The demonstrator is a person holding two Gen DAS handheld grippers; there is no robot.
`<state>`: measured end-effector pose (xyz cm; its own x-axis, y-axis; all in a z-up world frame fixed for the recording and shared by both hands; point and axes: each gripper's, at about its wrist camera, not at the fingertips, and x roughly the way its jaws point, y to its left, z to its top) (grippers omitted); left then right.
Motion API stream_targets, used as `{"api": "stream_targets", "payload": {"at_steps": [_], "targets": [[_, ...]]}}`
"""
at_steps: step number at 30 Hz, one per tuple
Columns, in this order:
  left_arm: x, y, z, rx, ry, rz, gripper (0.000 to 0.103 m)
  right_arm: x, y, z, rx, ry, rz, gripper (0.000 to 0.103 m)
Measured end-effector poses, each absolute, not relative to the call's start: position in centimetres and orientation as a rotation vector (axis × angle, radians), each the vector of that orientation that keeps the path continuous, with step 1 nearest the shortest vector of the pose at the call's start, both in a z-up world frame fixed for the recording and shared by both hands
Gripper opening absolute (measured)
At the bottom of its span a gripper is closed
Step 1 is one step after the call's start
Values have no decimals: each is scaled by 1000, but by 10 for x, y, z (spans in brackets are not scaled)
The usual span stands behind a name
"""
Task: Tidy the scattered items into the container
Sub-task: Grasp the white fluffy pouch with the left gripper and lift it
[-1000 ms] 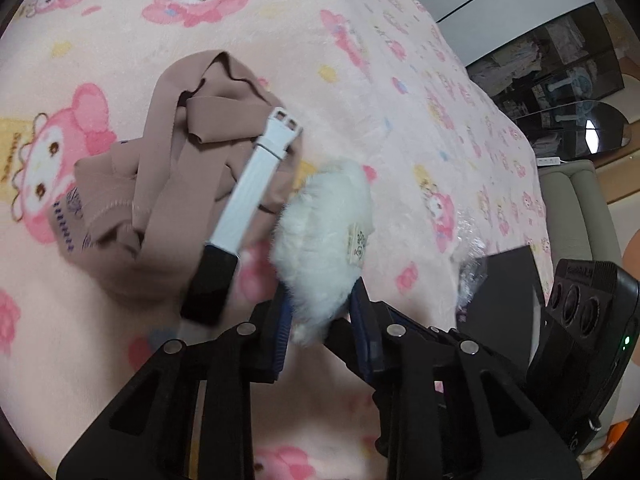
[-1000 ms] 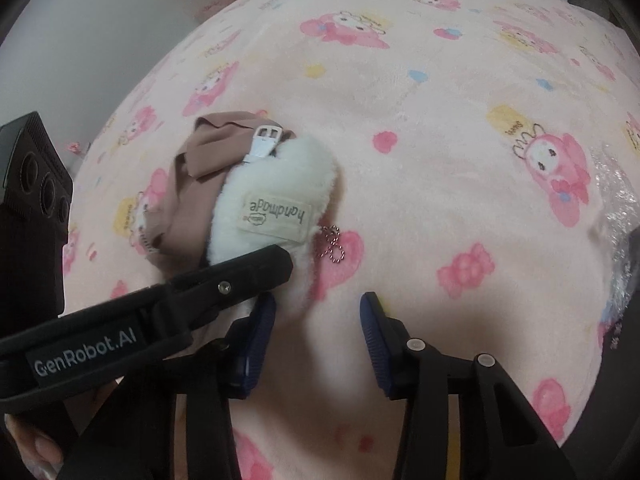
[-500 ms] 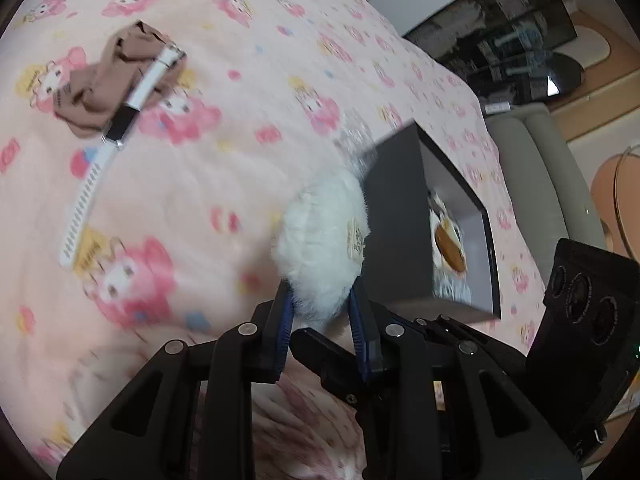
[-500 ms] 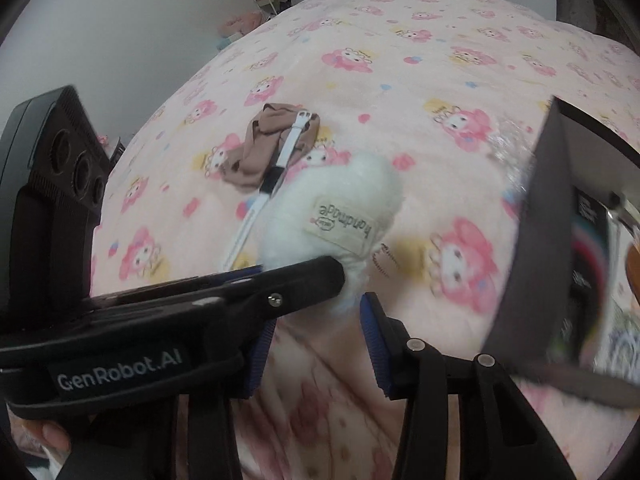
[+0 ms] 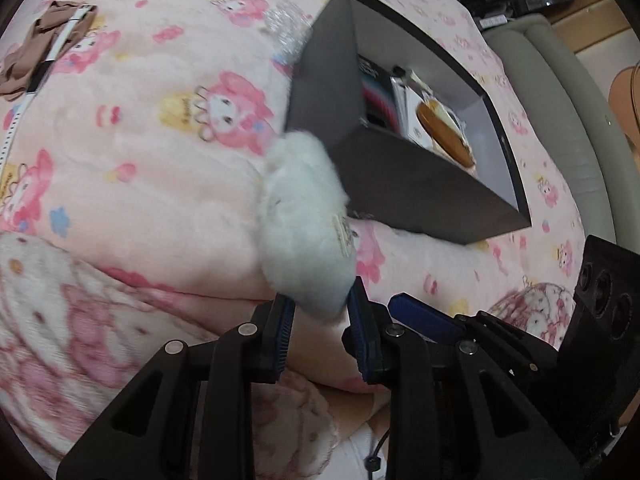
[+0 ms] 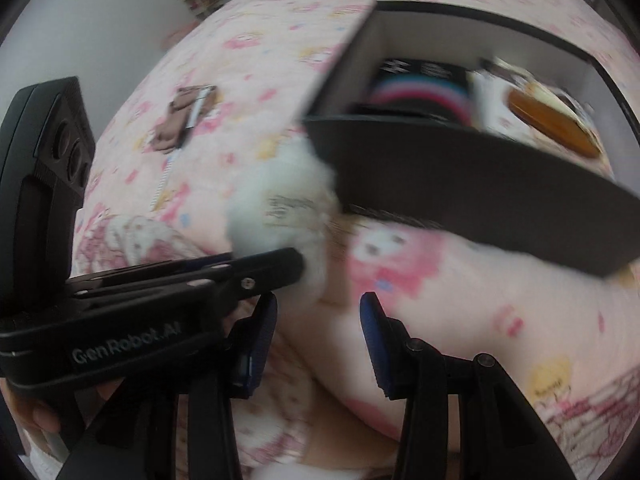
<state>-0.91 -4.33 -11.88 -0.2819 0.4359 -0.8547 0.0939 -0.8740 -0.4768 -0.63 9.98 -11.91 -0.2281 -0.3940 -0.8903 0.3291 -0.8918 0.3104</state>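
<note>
My left gripper (image 5: 320, 312) is shut on a fluffy white pouch (image 5: 306, 224) with a small label, held in the air just in front of the near corner of a dark grey open box (image 5: 400, 184). In the right wrist view the same white pouch (image 6: 280, 208) hangs beside the box (image 6: 472, 196), with the left gripper's finger across its base. My right gripper (image 6: 318, 336) stands open with nothing between its fingers, above the pink bedspread. A brown cloth (image 5: 24, 56) and a white-and-black strap (image 5: 48, 56) lie far back on the left.
The box holds a black packet with coloured stripes (image 5: 376, 96), white cards and an amber oval thing (image 5: 444, 136). A crinkled clear wrapper (image 5: 286, 28) lies behind the box. A beige sofa (image 5: 560, 92) stands past the bed. A fleecy pink blanket (image 5: 48, 292) covers the near side.
Both grippers have swept away from the brown cloth toward the box, the left one carrying the white pouch. The box now fills much more of both views and the cloth has shrunk into the distance.
</note>
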Motion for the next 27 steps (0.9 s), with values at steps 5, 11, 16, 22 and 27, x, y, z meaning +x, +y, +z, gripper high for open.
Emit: {"api": "stream_targets", "payload": {"at_steps": [5, 11, 16, 22, 27], "targets": [[-8, -17, -104, -1679, -563, 2242, 26, -4, 125, -127, 1614, -124, -2178, 40], [-12, -42, -83, -1569, -571, 2335, 32, -6, 130, -131, 1605, -163, -2161, 41], [-26, -75, -94, -1612, -627, 2412, 32, -17, 125, -131, 1584, -179, -2168, 44], [-55, -87, -125, -1695, -655, 2337, 35, -44, 115, -148, 1607, -178, -2168, 44], [-59, -86, -132, -1661, -721, 2266, 38, -51, 123, -170, 1623, -325, -2116, 43]]}}
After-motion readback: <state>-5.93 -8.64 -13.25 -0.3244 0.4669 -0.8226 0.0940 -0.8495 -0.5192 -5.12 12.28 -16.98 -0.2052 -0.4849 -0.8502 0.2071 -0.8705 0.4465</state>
